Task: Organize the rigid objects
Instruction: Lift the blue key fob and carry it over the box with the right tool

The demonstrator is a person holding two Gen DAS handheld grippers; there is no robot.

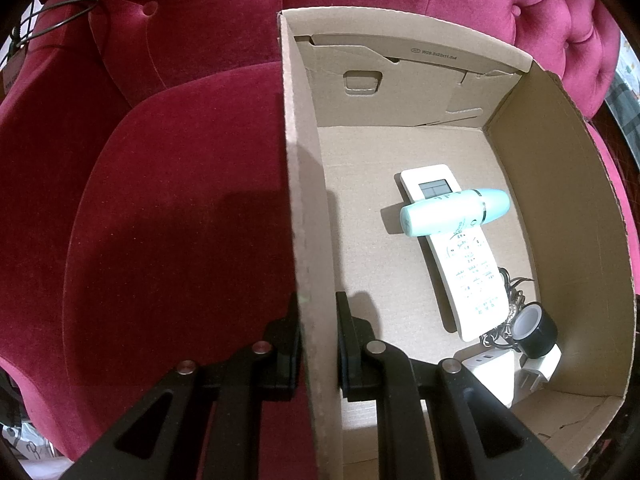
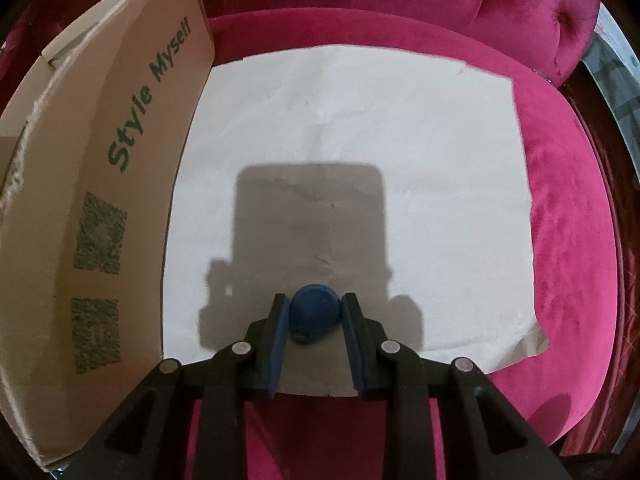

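While your two tools point steeply down over the red velvet sofa [image 1: 168, 208], the scene reads so:

Left tool: your left tool [image 1: 318, 312] is clamped on the near side wall of the cardboard box [image 1: 304, 184], one finger outside it and one inside.

Right tool: your right tool [image 2: 315, 312] has its pads against both sides of a small blue round object [image 2: 314, 314], gripping it.

Blue object: it sits on the white paper sheet [image 2: 360, 120], near that sheet's front edge. It is roughly round, so no clear long axis shows.

Paper sheet: it lies flat on the sofa cushion, just beside the box's printed outer wall [image 2: 104, 200].

Remote: the white remote [image 1: 452, 252] lies flat on the box floor, its long axis running from the far middle toward the near right corner, screen end farthest from you.

Bottle: the pale mint bottle [image 1: 454, 213] lies across the remote, near its screen, long axis crosswise, cap end toward the box's right wall.

Near right corner: a black tape roll [image 1: 536, 330], a white plug adapter [image 1: 538, 368] and a tangle of chain crowd together.
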